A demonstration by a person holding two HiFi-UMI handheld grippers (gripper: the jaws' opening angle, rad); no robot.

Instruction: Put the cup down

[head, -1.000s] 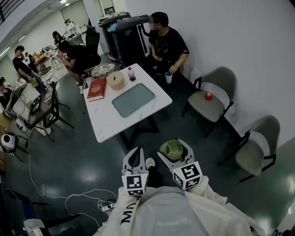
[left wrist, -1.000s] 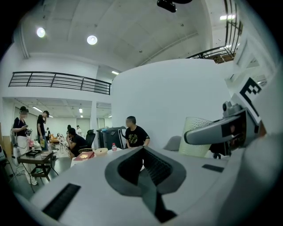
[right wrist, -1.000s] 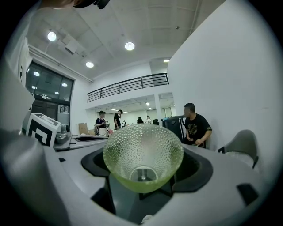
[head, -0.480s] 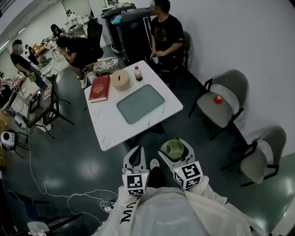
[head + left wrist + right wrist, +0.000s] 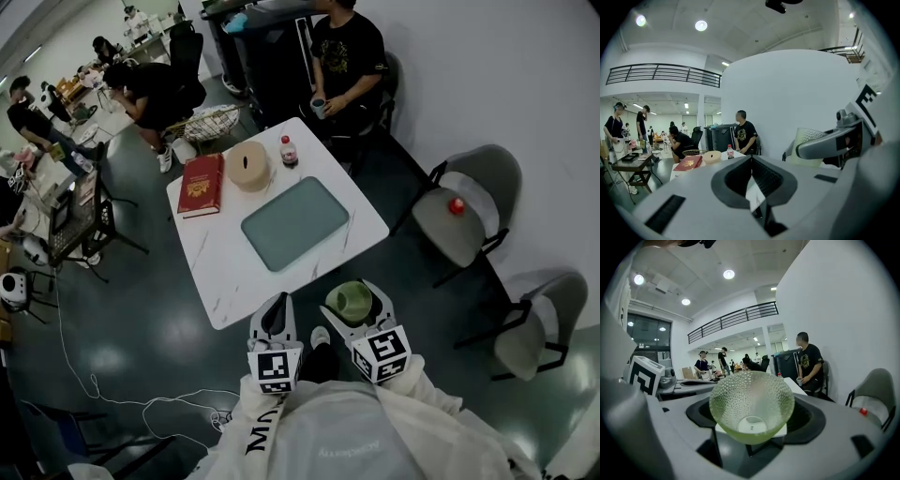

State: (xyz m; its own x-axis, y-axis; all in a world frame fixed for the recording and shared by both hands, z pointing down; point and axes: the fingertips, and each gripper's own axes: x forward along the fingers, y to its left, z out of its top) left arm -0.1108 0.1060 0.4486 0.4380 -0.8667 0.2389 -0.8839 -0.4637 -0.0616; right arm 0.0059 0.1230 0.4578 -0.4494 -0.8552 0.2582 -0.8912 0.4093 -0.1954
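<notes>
A white table (image 5: 225,272) is seen in front, and the cup is not over it yet. A grey-green tray (image 5: 294,223) is laid in the middle of the table. A red book (image 5: 201,185), a round tan box (image 5: 248,166) and a small bottle (image 5: 288,151) are kept at the far end. The near end is bare.

The right gripper (image 5: 351,302) is held up in the air, just off the near edge of the table. Its jaws are closed on a bumpy green cup (image 5: 752,404), which is gripped low down with its mouth turned up. The left gripper (image 5: 275,317) is held just beside it, with its jaws pressed together and nothing between them.

To do this step well, the cup should be carried forward until the table is right under it. It should be kept level and brought down slowly. A spot well back from the edge should be picked, on the bare end or on the tray. The jaws should be opened only when the bottom is felt to sit flat.
</notes>
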